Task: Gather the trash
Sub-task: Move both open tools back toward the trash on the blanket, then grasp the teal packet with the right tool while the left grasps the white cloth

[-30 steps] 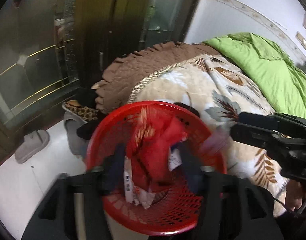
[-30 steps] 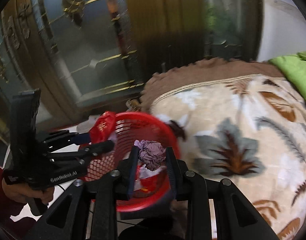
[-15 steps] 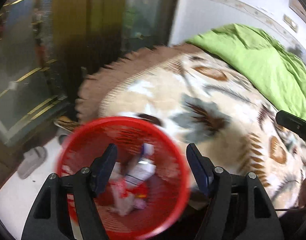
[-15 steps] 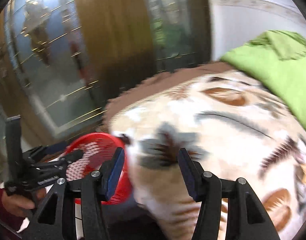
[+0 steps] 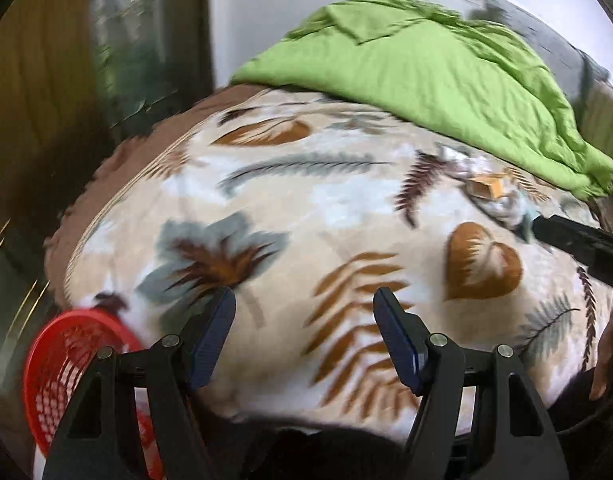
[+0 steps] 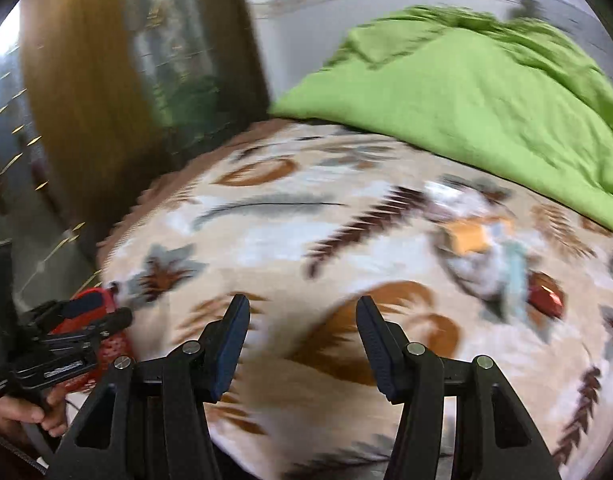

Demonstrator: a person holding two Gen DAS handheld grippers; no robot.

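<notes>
Both grippers are out over the bed; the left gripper [image 5: 304, 336] hangs above the leaf-patterned blanket [image 5: 306, 216] with its jaws apart and nothing between them; the right gripper [image 6: 302, 336] is parted too, jaws bare over the same blanket, nothing pinched. The red basket [image 5: 66, 360] sits low at the left, tucked against the blanket's edge, with red and white scraps dimly visible through its mesh (too blurred to name). Further across the blanket, near the green quilt [image 5: 426, 68], lies a small heap of trash [image 5: 486, 192]: an orange-tan carton, pale crumpled wrappers, and in the right wrist view a red wrapper [image 6: 544, 298] just beside the heap; neither gripper touches any of it; a hand [image 6: 22, 412] grips the left tool's handle
</notes>
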